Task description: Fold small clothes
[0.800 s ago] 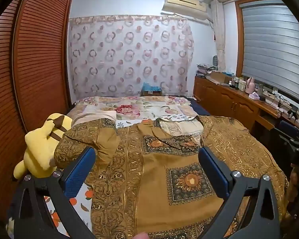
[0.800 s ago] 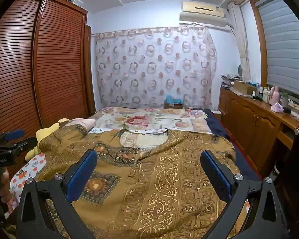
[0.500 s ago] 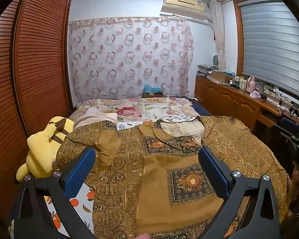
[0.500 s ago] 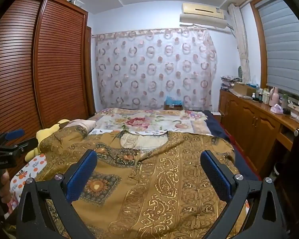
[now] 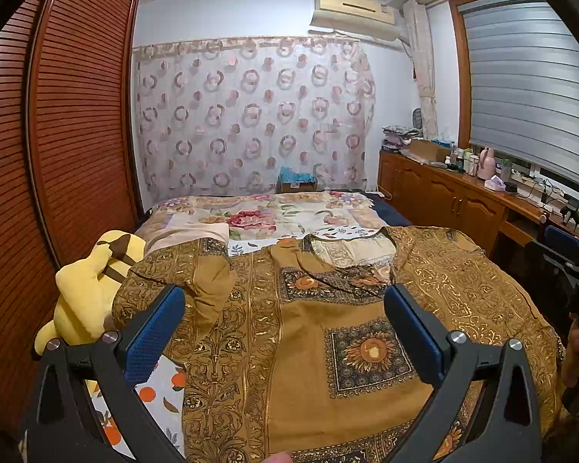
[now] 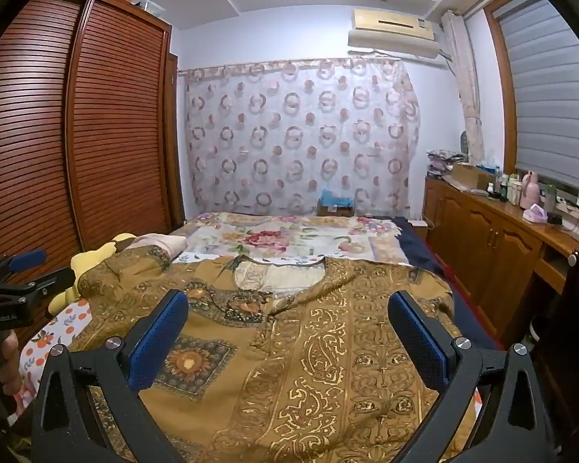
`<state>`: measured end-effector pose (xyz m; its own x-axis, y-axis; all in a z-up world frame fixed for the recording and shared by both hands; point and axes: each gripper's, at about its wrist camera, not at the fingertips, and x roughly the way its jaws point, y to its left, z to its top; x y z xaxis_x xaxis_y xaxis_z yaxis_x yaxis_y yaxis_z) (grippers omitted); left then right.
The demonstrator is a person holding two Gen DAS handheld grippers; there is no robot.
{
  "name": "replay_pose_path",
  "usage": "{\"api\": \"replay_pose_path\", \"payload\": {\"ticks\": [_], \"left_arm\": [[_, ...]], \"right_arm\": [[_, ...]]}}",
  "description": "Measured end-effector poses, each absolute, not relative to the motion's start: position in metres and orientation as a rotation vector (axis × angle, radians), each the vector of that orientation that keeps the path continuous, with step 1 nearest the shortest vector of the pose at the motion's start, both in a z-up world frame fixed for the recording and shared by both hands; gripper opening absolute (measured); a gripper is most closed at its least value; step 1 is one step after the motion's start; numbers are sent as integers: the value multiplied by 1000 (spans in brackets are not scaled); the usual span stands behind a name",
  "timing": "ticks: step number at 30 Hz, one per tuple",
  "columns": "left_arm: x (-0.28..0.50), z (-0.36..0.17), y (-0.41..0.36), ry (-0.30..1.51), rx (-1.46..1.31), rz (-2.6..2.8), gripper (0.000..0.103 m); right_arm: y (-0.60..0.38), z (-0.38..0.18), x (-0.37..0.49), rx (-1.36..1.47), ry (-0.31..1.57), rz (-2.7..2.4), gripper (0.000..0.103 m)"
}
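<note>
A brown and gold patterned garment lies spread flat on the bed, neckline toward the far end; it also shows in the right wrist view. Its left sleeve is bunched near the plush toy. My left gripper is open and empty, held above the garment's near middle. My right gripper is open and empty above the garment's right half. Each gripper shows at the edge of the other's view, the left one and the right one.
A yellow plush toy sits at the bed's left edge by the slatted wardrobe. A floral bedspread covers the far bed. A wooden cabinet with bottles runs along the right wall.
Both grippers have risen and tilted up slightly, so the bed sits lower in both views. The garment has not moved and both grippers stay open.
</note>
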<state>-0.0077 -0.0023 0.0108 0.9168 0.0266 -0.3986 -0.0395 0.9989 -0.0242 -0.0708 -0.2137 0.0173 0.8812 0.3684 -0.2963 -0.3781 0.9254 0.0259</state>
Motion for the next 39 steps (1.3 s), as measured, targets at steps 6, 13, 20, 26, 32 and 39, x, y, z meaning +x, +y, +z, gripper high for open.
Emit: {"api": "replay_pose_path", "payload": {"ticks": [6,13,20,26,32,39], "left_arm": [[-8,11,-3,408,-30,31,103],[-9,13,-4,406,-28,32,103],[-11,19,-2,399,-25,31,103],[-12,19,-3,398,-25,31,103],[-13,19,-4,396,-23,30,103],[-13,18,-5,394,-20,32,103]], "right_arm": [[-215,18,-71,-33,300,392,103],[-217,19,-73,-31,297,393,103],[-216,19,-74,-32,296,394,103],[-216,20,-75,-31,292,396,103],[-216,20,-75,-28,292,398,103],[-214,20,-76,-33,289,399,103]]}}
